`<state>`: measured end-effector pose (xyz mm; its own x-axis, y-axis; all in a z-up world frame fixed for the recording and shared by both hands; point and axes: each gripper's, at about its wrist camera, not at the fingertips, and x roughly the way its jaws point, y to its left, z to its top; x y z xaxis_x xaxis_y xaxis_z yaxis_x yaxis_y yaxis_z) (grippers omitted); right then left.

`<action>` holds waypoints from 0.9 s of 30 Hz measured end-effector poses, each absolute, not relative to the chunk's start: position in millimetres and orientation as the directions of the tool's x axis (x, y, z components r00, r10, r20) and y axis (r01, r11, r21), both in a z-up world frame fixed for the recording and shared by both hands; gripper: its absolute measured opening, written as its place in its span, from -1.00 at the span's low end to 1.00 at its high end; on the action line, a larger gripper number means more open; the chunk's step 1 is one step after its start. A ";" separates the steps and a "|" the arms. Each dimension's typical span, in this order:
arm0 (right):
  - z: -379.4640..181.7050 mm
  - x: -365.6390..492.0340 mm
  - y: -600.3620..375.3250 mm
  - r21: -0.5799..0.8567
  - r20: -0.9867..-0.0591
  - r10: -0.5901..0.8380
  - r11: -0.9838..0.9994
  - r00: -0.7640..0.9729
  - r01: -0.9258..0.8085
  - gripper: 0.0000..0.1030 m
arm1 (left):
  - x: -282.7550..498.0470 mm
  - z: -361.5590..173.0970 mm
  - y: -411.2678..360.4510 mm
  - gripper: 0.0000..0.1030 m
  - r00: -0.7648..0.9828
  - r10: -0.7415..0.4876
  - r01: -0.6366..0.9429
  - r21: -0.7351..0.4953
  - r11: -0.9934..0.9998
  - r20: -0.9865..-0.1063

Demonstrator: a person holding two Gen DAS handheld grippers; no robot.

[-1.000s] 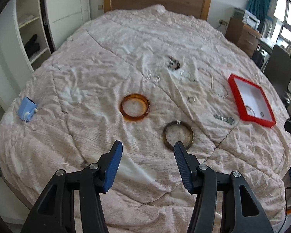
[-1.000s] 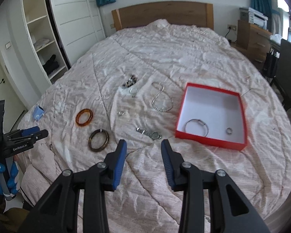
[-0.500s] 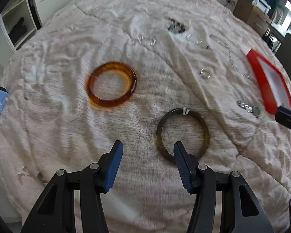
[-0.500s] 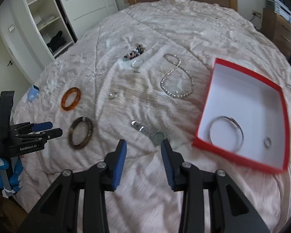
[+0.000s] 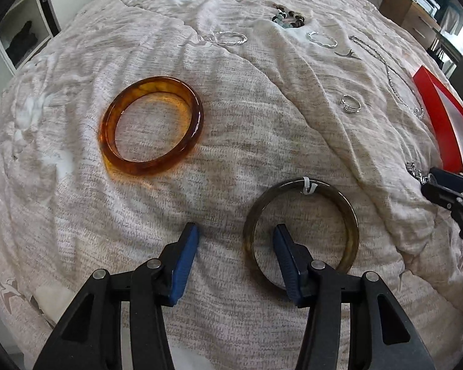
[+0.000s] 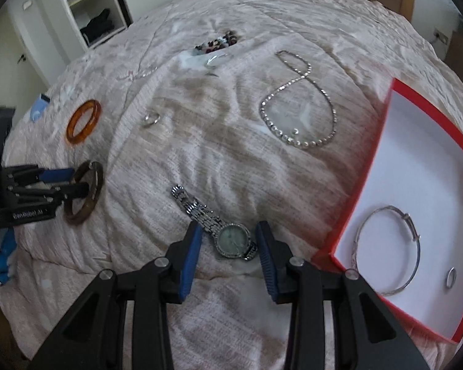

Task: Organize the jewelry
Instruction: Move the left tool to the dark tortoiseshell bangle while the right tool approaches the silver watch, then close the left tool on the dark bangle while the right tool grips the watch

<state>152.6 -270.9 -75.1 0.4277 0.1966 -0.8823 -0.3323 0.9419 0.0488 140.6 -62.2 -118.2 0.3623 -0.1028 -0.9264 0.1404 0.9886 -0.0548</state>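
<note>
Jewelry lies on a bed quilt. My left gripper (image 5: 235, 234) is open, low over the quilt; its right finger sits inside a dark olive bangle (image 5: 348, 215), its left finger outside the rim. An amber bangle (image 5: 152, 125) lies further left. My right gripper (image 6: 228, 237) is open, its fingers on either side of a silver watch (image 6: 231, 240). The red box (image 6: 429, 166) at right holds a silver bangle (image 6: 389, 252) and a ring (image 6: 451, 277).
A rhinestone necklace (image 6: 299, 98), a small ring (image 6: 151, 119), thin silver bracelets (image 5: 228, 37) and dark beads (image 5: 288, 18) lie further back on the quilt. A white shelf unit (image 6: 89, 9) stands at far left, a wooden dresser (image 5: 407, 12) at far right.
Both grippers have come down and forward to the quilt. The left now straddles the dark bangle's rim; the right now has the watch face between its fingers.
</note>
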 end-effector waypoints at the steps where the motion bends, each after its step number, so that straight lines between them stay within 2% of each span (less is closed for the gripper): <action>1: -77.0 152.0 -267.7 0.027 -0.886 0.178 0.942 0.428 -0.335 -0.32 | 139.8 -118.8 -62.9 -0.03 0.364 -0.101 0.142 -0.052 0.989 -0.926; 4: -80.2 152.3 -263.7 0.002 -0.891 0.150 0.945 0.429 -0.326 -0.34 | 140.6 -120.1 -65.1 -0.05 0.366 -0.098 0.143 -0.048 0.989 -0.925; 7: -82.0 151.9 -262.2 -0.009 -0.894 0.132 0.950 0.428 -0.312 -0.47 | 139.9 -119.3 -65.0 -0.18 0.370 -0.099 0.146 -0.047 0.988 -0.924; 12: -77.8 147.9 -259.3 -0.028 -0.895 0.106 0.956 0.432 -0.293 -0.48 | 142.4 -116.7 -61.6 -0.61 0.377 -0.100 0.147 -0.047 0.988 -0.921; 16: -73.3 141.6 -257.6 -0.021 -0.894 0.105 0.961 0.435 -0.277 -0.49 | 140.2 -111.1 -58.9 -0.82 0.383 -0.097 0.151 -0.041 0.988 -0.918; 27: -52.0 107.9 -253.7 0.020 -0.879 0.133 0.970 0.458 -0.244 -0.50 | 115.2 -80.8 -58.3 -0.84 0.426 -0.092 0.177 -0.017 0.984 -0.900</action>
